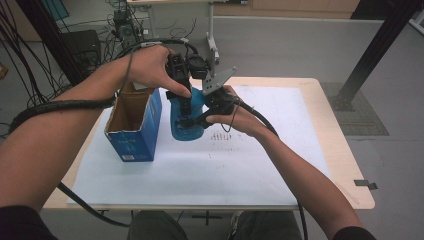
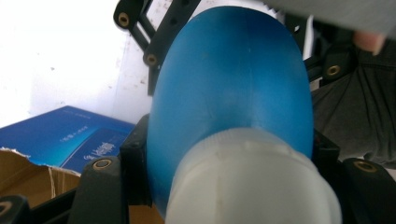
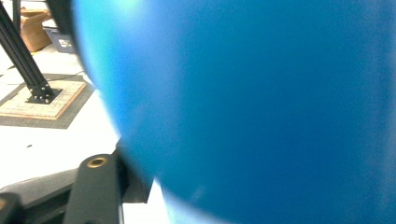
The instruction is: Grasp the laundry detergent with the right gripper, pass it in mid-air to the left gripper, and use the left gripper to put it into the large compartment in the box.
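A blue bottle (image 1: 187, 121) with a white cap (image 2: 252, 182) stands upright just above the white-covered table (image 1: 280, 165), right of an open blue cardboard box (image 1: 134, 125). My left gripper (image 1: 185, 105) comes down from above and is shut on the bottle near its cap end (image 2: 231, 163). From the right side, my right gripper (image 1: 199, 119) is shut on the bottle's body. In the right gripper view the blue bottle (image 3: 261, 107) looms close and one black finger (image 3: 98, 186) presses against it. The far end of the bottle is hidden.
The box (image 2: 70, 140) is open at the top and shows brown inside. A black frame post (image 1: 375, 45) rises at the back right, and cables and equipment (image 1: 120, 25) lie on the floor behind. Bare white sheet (image 1: 200, 180) stretches toward the near edge.
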Tool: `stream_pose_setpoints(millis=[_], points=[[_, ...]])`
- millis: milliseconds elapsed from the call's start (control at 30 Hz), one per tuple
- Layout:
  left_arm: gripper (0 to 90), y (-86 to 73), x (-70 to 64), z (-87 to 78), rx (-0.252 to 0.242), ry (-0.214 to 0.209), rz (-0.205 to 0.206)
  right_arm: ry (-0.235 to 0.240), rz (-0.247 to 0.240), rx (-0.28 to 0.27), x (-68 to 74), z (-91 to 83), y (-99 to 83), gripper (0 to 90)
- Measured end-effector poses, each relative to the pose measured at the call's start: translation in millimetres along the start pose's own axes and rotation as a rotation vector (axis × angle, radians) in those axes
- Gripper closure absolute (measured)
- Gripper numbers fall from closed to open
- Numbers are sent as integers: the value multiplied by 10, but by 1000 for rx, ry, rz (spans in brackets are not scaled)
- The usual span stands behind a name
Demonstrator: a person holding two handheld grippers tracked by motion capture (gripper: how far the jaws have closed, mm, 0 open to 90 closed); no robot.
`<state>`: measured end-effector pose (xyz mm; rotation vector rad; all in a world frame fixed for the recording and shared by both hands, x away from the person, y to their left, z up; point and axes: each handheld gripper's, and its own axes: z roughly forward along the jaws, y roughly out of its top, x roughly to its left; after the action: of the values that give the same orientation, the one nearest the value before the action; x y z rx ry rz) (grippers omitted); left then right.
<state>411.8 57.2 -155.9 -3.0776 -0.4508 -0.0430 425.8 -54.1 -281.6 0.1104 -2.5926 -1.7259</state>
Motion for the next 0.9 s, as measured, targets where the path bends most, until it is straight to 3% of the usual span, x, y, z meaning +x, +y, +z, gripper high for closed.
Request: stream_pose_setpoints(millis=[200,467,600,867,900], points=[[375,-63,43,-23,-6,1,-48,-44,-19,17,10,-89,-1,215],[375,-112,105,-114,-3,12,-105,-78,54,82,28,-284,-26,94],[376,-150,146,-181,-6,-11,-164,-109,70,128,44,-382,-38,88],[375,-246,200,-342,1,39,-258,-140,130,228,28,-635,-106,84],[375,-271,213,-372,-2,42,-286,-143,133,239,25,-659,-116,84]])
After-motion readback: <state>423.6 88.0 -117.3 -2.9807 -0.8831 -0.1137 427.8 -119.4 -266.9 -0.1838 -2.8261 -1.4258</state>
